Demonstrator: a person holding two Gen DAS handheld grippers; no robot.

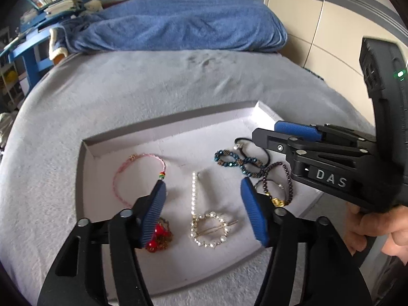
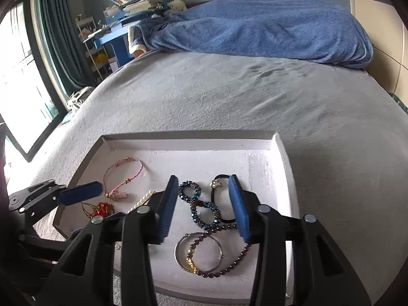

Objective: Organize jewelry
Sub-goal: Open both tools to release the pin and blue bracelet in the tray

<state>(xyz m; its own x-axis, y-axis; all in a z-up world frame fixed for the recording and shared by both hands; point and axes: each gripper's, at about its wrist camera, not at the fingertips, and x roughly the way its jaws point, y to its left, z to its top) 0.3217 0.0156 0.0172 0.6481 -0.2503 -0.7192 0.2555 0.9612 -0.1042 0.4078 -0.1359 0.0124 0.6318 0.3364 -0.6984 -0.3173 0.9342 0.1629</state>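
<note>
Pads of the left hand-held gripper (image 1: 204,206) stand wide apart above the near part of a shallow white tray (image 1: 163,125), with nothing pressed between them. A pearl hair clip (image 1: 194,193) and a pearl ring clip (image 1: 209,229) lie on the tray floor in the gap between its fingers. Just under its left finger sits a red and gold piece (image 1: 159,237), and ahead of that finger a pink cord bracelet (image 1: 139,172) lies flat with bare white floor all around it, reaching toward the tray's far wall and left corner.

Over the tray's right side, the right hand-held gripper (image 2: 204,206) is also parted and holds nothing. Between its fingers lies a blue beaded bracelet (image 2: 201,204) twisted into a figure eight, touching a black hair tie (image 2: 221,199) that runs under the right finger. Nearer the camera, a silver bangle (image 2: 199,251) overlaps a dark bead strand (image 2: 229,260), both close to the tray's near rim. Ahead of the fingers the back strip of the tray is bare up to the far wall; to the right, a narrow band of floor separates the jewelry from the right rim.

In the left wrist view the right tool comes in from the right, a person's hand (image 1: 377,227) wrapped around its grip, its tips above the tray's right edge.

Beyond the tray on every side spreads a gray bedcover (image 2: 229,97), flat and open. A blue blanket (image 2: 255,25) is heaped at the far end of the bed.
</note>
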